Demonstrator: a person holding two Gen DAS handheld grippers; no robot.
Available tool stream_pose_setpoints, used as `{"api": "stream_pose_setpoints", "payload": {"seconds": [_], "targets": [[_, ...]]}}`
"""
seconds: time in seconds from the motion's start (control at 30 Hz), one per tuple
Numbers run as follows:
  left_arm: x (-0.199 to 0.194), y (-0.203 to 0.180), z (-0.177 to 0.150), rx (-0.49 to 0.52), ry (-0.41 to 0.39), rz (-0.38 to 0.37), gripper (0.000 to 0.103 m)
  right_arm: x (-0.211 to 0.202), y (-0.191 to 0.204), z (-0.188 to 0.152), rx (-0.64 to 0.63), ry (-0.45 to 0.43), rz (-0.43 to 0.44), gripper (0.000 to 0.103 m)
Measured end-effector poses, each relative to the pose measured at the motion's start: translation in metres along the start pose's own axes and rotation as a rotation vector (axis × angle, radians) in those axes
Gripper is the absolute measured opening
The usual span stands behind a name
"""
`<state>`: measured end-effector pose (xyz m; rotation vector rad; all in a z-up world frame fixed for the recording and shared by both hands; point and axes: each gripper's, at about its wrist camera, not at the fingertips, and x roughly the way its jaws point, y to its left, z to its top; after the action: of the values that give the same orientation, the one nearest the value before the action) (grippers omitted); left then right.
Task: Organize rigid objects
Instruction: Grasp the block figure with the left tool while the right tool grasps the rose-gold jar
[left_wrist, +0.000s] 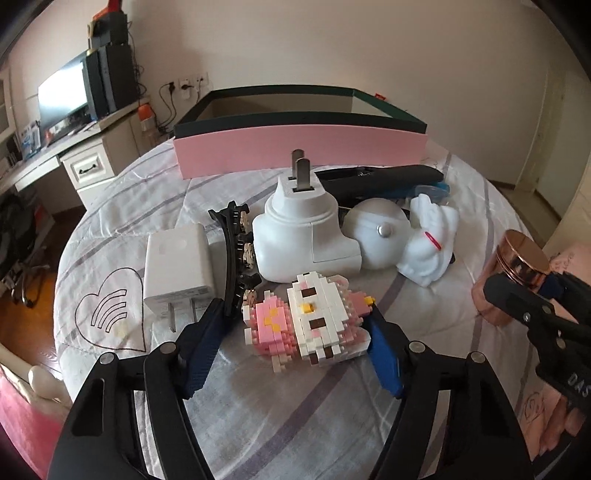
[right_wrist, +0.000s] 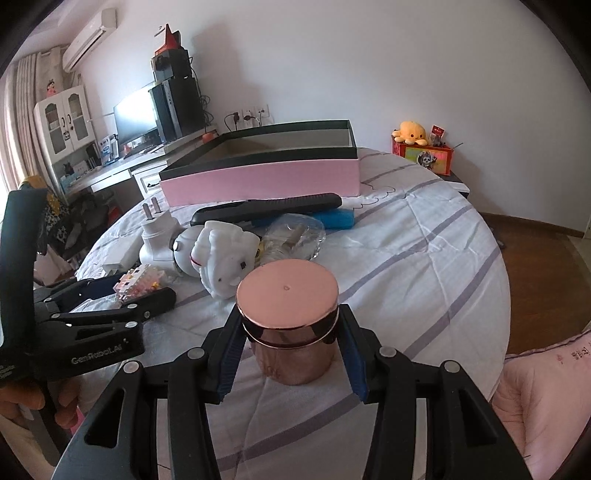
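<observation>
**A:** Where do things stand on the bed (right_wrist: 424, 236)?

**B:** The left gripper (left_wrist: 295, 332) has its jaws apart, straddling the pink-and-white brick figure (left_wrist: 310, 317) that lies flat on the quilt at the near edge of the clutter. The pads look close to its sides, though I can't tell whether they touch.

**A:** And the right gripper (right_wrist: 290, 354)?

**B:** Its jaws bracket the copper-lidded jar (right_wrist: 290, 317), which stands upright on the bed, apart from the pile. They look pressed to it just under the lid, but contact is hard to confirm.

**A:** How will each handle?

**B:** I judge the brick figure light but brittle: the studs could pop apart, so squeeze gently across the solid white middle, not the thin pink edges. The jar seems stiff, glossy and likely slippery; take the straight wall below the lid, since a grip on the lid alone might lift it off.

**A:** Destination?

**B:** Probably the open pink box (right_wrist: 266, 177) behind the pile.
</observation>
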<state>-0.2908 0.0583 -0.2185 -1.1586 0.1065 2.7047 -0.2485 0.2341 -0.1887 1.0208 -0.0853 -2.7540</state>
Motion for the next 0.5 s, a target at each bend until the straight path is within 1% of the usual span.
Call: {"api": "stream_pose_setpoints", "payload": {"seconds": [0.27,0.43,0.47,0.5], "targets": [[-0.011,0.008,-0.003,-0.003,-0.014,-0.036,0.073,0.005,0.000,-0.002,0.001,0.020,-0.006,0.050],[-0.024,0.011,0.001,-0.003,-0.048,-0.047,0.073,0.001,0.002,0.004,-0.005,0.015,-0.007,0.050],[-0.028,0.012,0.002,0.000,-0.056,-0.047,0.072,-0.001,0.004,0.005,-0.008,0.009,-0.008,0.050],[-0.031,0.012,0.003,0.002,-0.069,-0.050,0.068,-0.003,0.006,0.007,-0.013,0.004,-0.007,0.050]]}}
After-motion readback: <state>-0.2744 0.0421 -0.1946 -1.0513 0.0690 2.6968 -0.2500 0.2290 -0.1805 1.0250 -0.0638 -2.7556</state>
